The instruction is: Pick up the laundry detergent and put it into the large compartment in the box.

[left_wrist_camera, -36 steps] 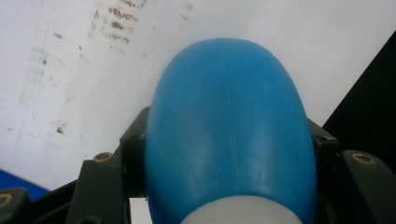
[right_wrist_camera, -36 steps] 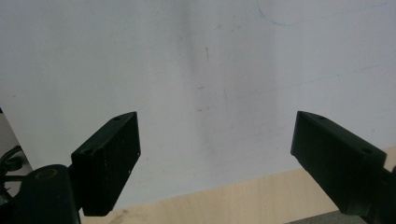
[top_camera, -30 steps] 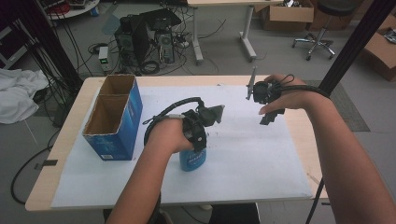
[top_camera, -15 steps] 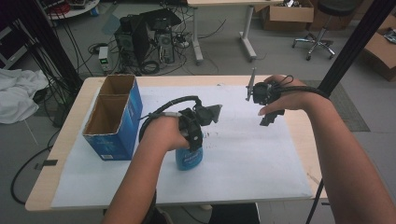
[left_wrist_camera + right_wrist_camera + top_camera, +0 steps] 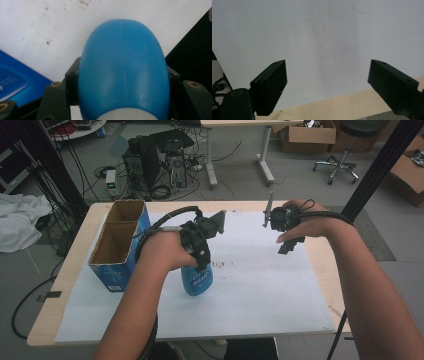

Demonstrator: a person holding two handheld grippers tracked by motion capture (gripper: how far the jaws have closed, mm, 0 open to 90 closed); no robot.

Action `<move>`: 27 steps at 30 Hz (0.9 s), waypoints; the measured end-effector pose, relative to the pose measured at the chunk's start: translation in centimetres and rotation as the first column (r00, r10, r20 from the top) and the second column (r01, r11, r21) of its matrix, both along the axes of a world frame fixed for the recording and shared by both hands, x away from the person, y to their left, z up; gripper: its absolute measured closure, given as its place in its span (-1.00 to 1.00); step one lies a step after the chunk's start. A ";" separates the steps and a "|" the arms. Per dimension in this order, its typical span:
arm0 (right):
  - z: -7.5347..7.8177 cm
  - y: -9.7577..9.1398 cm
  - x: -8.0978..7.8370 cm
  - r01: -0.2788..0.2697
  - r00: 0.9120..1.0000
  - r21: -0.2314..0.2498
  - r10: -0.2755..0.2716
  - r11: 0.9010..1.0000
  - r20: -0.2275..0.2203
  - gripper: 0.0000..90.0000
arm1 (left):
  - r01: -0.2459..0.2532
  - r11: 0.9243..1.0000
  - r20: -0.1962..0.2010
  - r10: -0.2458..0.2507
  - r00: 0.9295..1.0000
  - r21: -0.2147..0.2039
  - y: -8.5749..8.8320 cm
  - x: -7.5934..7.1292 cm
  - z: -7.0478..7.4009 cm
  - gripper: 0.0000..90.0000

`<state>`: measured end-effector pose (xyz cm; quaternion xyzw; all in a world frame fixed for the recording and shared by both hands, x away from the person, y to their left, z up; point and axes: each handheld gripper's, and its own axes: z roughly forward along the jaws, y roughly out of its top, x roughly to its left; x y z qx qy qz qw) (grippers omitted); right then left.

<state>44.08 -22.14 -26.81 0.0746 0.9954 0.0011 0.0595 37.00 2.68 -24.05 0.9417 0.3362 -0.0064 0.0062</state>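
Observation:
A blue plastic bottle with a pale label hangs just above the white paper sheet near the table's middle. My left gripper is shut on its upper part, jaws pointing down. In the left gripper view the bottle's rounded blue body bulges between the two black jaws of the left gripper, which press on both its sides. My right gripper hovers over the sheet's far right part. Its jaws stand wide apart in the right gripper view, and nothing is between them.
An open blue cardboard box with two compartments stands at the table's left; its side shows as blue box. The wooden table edge runs past the sheet. Behind the table are computer towers, cables and a slanted black pole.
My left hand has lifted the blue bottle off the paper and carried it slightly left. The right hand and its gripper have stayed where they were.

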 end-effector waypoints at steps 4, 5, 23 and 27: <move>0.1 0.1 -0.1 -0.002 1.000 -0.005 0.002 1.000 0.000 -0.65 | -0.038 0.999 0.003 0.038 0.999 0.006 0.7 0.3 1.2 -0.13; 0.1 0.1 -0.1 -0.003 1.000 -0.003 0.003 1.000 0.001 -0.65 | -0.052 0.999 0.001 0.052 0.999 0.010 0.9 0.5 1.5 -0.13; 0.3 0.1 -0.2 -0.009 1.000 -0.012 0.009 1.000 0.003 -0.65 | -0.208 0.978 0.010 0.208 0.978 0.008 4.2 2.3 7.8 -0.13; 0.3 0.1 -0.1 -0.007 1.000 -0.009 0.007 1.000 0.000 -0.65 | -0.259 0.966 0.019 0.259 0.966 0.001 5.5 2.7 9.1 -0.13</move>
